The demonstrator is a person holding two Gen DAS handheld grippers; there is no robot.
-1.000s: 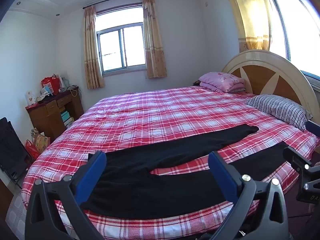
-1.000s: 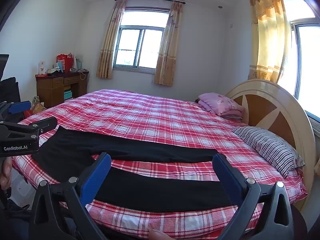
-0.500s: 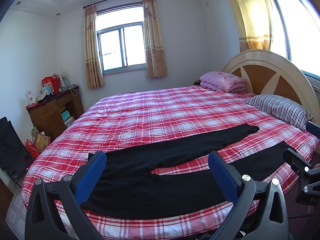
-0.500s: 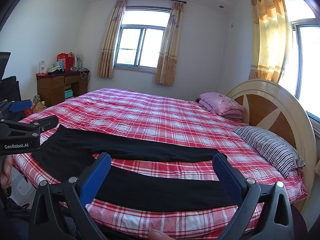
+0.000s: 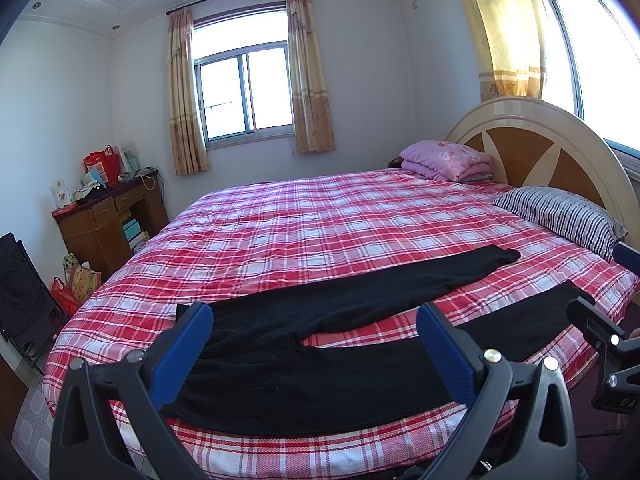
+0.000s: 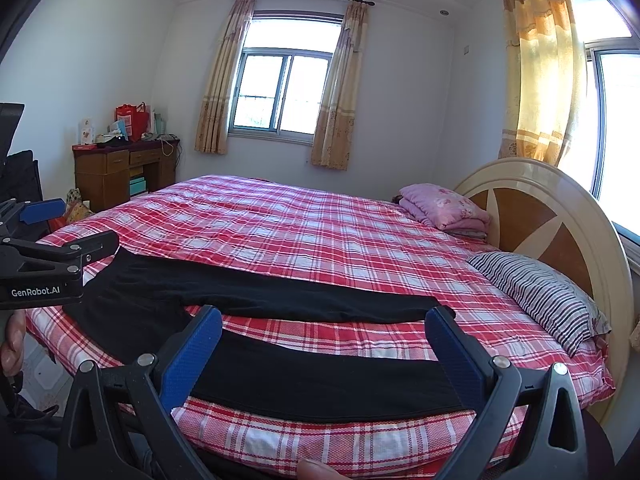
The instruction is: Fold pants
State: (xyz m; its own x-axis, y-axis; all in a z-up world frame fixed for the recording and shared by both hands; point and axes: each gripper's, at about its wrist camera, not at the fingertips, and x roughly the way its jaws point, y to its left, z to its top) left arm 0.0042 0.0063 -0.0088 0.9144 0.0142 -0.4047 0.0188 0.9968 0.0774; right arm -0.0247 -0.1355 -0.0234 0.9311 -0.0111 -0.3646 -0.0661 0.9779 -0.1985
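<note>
Left wrist: both claws, left claw (image 5: 314, 314) and right claw (image 6: 324, 318), hover wide open, empty, above pants (image 5: 320, 360).

A bed (image 5: 320, 216) in red plaid fills the middle. At 2 o'clock lie a striped pillow (image 5: 560, 216) and a folded pink quilt (image 5: 446, 159) against the headboard (image 5: 532, 140). At 9 o'clock stands a wooden desk (image 5: 108, 220), its tabletop cluttered.
</note>
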